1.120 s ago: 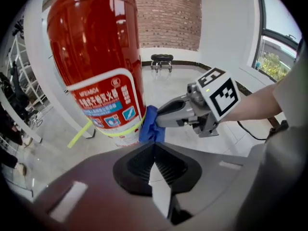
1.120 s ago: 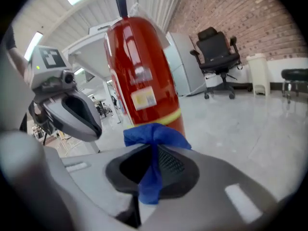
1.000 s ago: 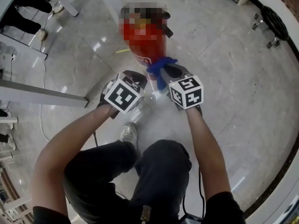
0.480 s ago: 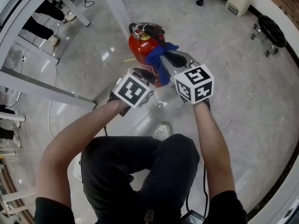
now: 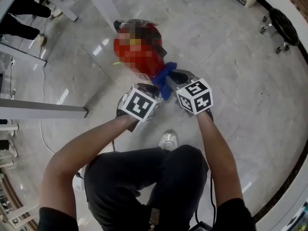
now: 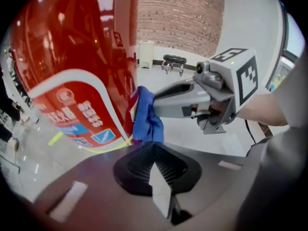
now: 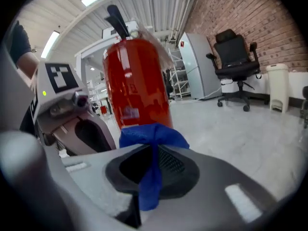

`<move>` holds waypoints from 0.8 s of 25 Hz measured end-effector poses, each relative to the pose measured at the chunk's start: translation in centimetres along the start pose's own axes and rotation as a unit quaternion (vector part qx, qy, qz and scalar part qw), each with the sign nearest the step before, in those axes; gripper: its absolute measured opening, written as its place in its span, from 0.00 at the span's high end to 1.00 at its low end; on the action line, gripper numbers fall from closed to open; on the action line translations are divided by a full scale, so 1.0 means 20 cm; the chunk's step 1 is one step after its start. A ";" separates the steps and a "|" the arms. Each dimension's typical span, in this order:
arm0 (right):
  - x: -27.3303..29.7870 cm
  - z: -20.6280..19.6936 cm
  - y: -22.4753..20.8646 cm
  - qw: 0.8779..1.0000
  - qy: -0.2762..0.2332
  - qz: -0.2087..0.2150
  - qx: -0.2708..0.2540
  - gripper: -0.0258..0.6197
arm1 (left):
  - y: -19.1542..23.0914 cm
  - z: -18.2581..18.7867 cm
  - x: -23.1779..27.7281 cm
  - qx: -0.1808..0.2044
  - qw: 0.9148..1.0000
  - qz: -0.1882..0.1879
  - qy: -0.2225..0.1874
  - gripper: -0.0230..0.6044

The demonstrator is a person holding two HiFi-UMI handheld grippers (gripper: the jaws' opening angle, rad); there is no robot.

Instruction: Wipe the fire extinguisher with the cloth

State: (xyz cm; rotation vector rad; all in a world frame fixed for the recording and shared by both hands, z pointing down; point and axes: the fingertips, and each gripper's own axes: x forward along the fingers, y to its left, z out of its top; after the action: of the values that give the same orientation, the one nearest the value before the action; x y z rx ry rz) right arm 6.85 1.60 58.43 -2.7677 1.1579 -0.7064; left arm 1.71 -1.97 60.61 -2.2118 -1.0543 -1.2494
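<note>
Red fire extinguisher stands on a pale marble floor, just ahead of the person's knees. A blue cloth, pinched between the jaws of the right gripper, rests against the cylinder's lower side. The left gripper, jaws clenched on nothing, hovers just beside the cloth.

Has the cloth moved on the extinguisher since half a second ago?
Yes. The cloth, clamped in the right gripper, has slid down the fire extinguisher, away from its top handle.

Black office chair against brick wall; white bin nearby.
</note>
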 end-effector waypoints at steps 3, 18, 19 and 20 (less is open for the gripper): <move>0.11 -0.23 -0.09 0.999 0.046 0.001 0.015 0.90 | -0.01 -0.05 0.11 -0.013 1.000 -0.009 0.011 0.95; 0.13 -0.26 -0.10 0.998 0.045 0.040 0.012 0.90 | -0.01 -0.02 0.16 -0.048 0.999 -0.012 -0.011 0.96; 0.08 -0.14 -0.08 0.998 0.032 0.045 0.002 0.90 | -0.01 0.00 0.12 -0.060 0.998 -0.010 -0.014 0.96; 0.02 -0.02 -0.05 0.999 0.021 0.050 -0.008 0.90 | -0.02 0.03 0.08 -0.070 0.997 -0.010 -0.016 0.95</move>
State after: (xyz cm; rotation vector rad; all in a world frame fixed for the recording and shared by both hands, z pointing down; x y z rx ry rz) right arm 7.64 2.07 59.26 -2.6974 1.3038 -0.7513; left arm 2.28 -0.61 61.70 -2.3377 -1.0334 -1.3372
